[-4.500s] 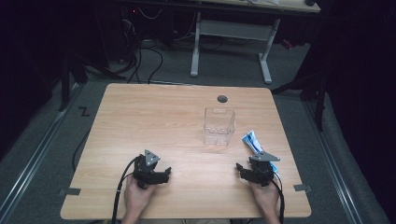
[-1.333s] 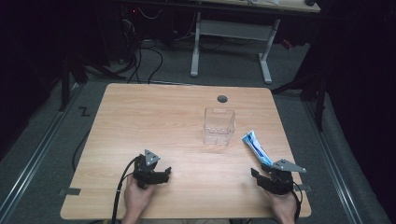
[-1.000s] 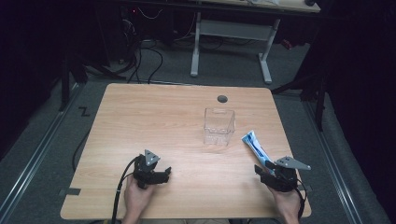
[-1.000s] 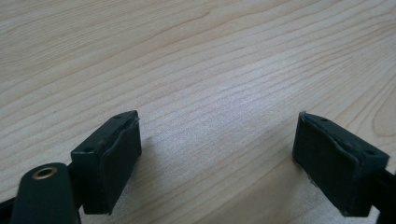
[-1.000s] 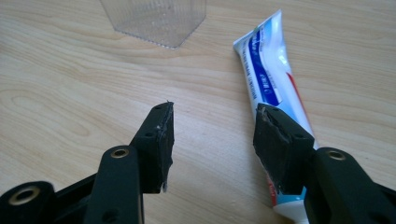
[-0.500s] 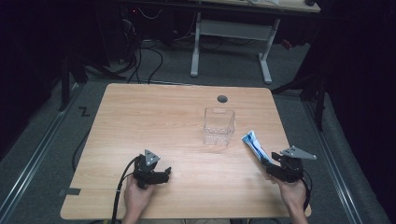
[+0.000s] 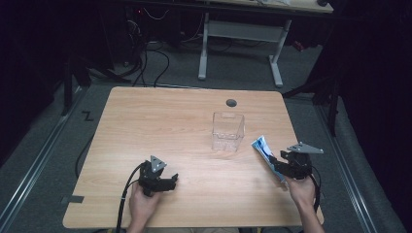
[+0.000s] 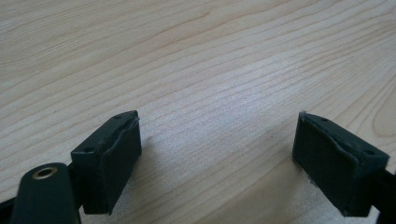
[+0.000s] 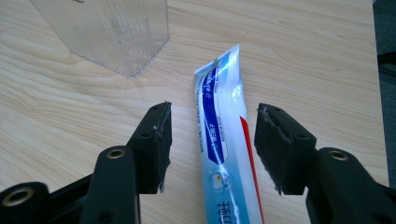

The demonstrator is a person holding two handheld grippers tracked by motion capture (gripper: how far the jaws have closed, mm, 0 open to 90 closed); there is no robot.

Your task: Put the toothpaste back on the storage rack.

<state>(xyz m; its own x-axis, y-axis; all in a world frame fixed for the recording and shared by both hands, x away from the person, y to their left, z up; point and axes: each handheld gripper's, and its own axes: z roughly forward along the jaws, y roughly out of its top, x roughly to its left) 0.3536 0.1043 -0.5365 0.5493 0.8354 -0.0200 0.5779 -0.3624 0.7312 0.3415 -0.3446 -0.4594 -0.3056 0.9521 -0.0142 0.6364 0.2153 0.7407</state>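
Observation:
A blue and white toothpaste tube [image 7: 264, 149] [image 9: 218, 126] lies flat on the wooden table [image 7: 165, 126] near its right edge. My right gripper [image 7: 276, 165] [image 9: 215, 116] is open at the tube's near end. In the right gripper view a jaw stands on each side of the tube, with a gap on both sides. A clear square plastic container [image 7: 227, 131] [image 9: 107, 32] stands upright just left of the tube's far end. My left gripper [image 7: 170, 180] [image 8: 217, 140] rests low over bare wood at the front left, open, with nothing between its jaws.
A dark round hole [image 7: 231, 103] sits in the tabletop behind the container. The table's right edge [image 7: 303, 160] runs close beside my right hand. Cables and a desk frame [image 7: 240, 34] stand on the floor beyond the far edge.
My right gripper has moved right and away from the front edge, and its jaws now straddle the tube's near end. The left gripper, tube and container have kept still.

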